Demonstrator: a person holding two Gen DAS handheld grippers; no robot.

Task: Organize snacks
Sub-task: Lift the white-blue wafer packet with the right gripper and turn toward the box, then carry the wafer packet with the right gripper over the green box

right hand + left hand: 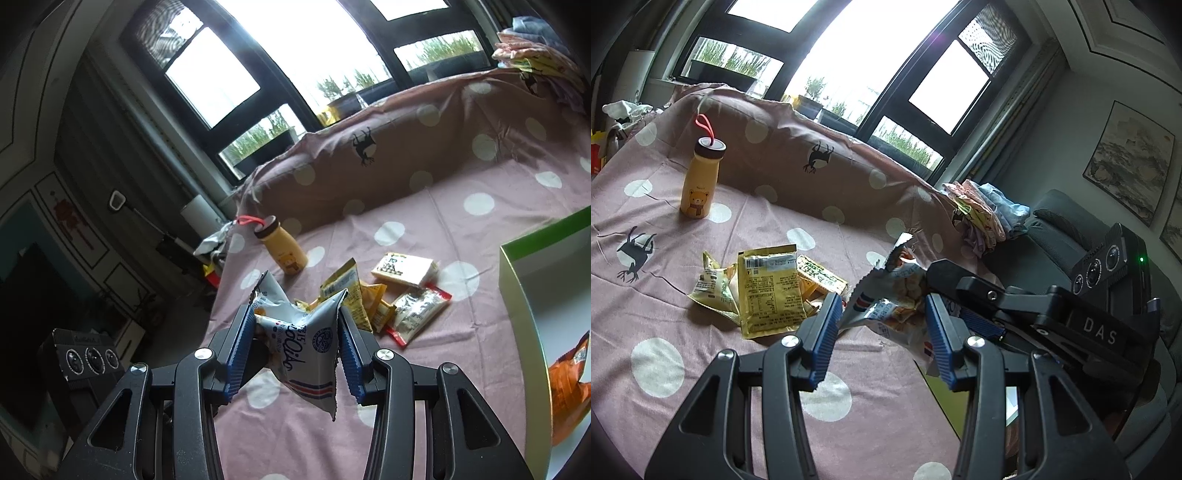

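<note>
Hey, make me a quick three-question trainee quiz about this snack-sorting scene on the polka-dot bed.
1. True or false: the yellow bear-print bottle with the red loop is lying on its side.
2. What do the right tongs grip? A) silver-white crinkled snack bag B) flat yellow foil packet C) the bottle
3. What already lies inside the green-edged white box?

Key:
1. False; it stands upright on the pink dotted bedsheet.
2. A; the left tongs bracket it too.
3. An orange snack bag.
</note>
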